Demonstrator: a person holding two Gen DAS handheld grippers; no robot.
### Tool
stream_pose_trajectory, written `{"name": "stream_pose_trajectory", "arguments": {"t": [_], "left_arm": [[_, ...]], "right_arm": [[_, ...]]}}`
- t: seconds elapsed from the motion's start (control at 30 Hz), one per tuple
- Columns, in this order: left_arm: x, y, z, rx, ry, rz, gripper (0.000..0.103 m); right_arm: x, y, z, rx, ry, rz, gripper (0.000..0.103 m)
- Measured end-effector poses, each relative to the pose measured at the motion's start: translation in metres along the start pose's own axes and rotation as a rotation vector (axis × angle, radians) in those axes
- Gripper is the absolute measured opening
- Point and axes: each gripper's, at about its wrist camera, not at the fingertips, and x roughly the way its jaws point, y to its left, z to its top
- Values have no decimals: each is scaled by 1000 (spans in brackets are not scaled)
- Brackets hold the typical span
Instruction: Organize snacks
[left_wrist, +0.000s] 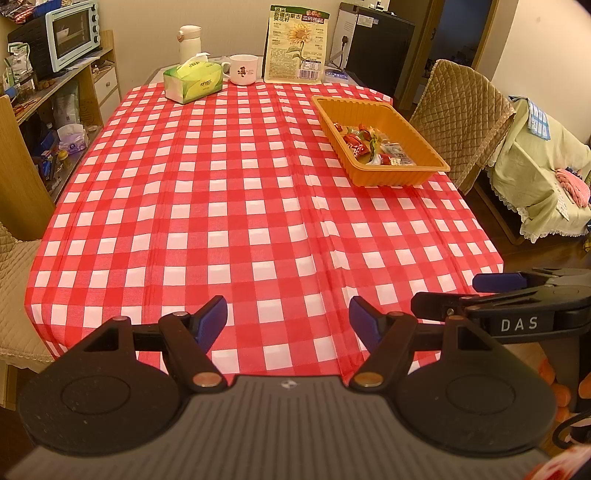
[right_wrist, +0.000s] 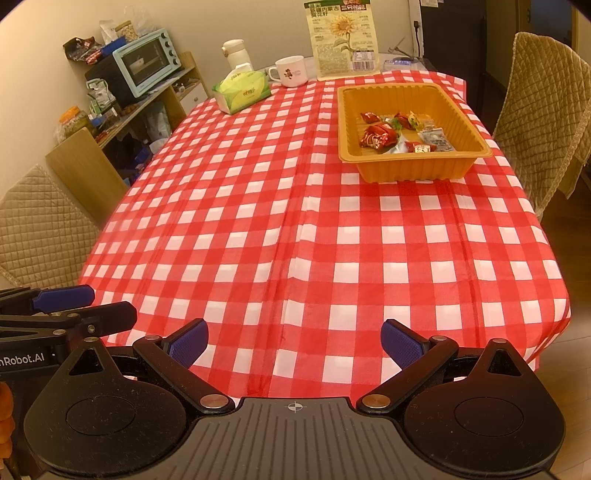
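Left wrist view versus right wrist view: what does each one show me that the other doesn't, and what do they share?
Only the left wrist view shows the cloth-draped furniture at far right. Only the right wrist view shows the lidded jar on the shelf. Both show the orange tray holding wrapped snacks, the tissue box, mug, sunflower seed bag, toaster oven, and the left gripper and right gripper, open and empty.

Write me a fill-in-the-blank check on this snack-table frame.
1. The wrapped snacks lie inside the ____ tray.
2. The tissue box stands left of a white ____.
3. Both the left claw and the right claw are ____, holding nothing.
4. The tablecloth is red-and-white ____.

Missing words: orange; mug; open; checked
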Motion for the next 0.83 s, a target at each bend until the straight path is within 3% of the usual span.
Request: {"name": "stream_pose_trajectory", "arguments": {"t": [0.83], "left_arm": [[15, -3, 11, -26, 19, 1, 71]], "right_arm": [[12, -2, 7, -8, 20, 9, 99]]}}
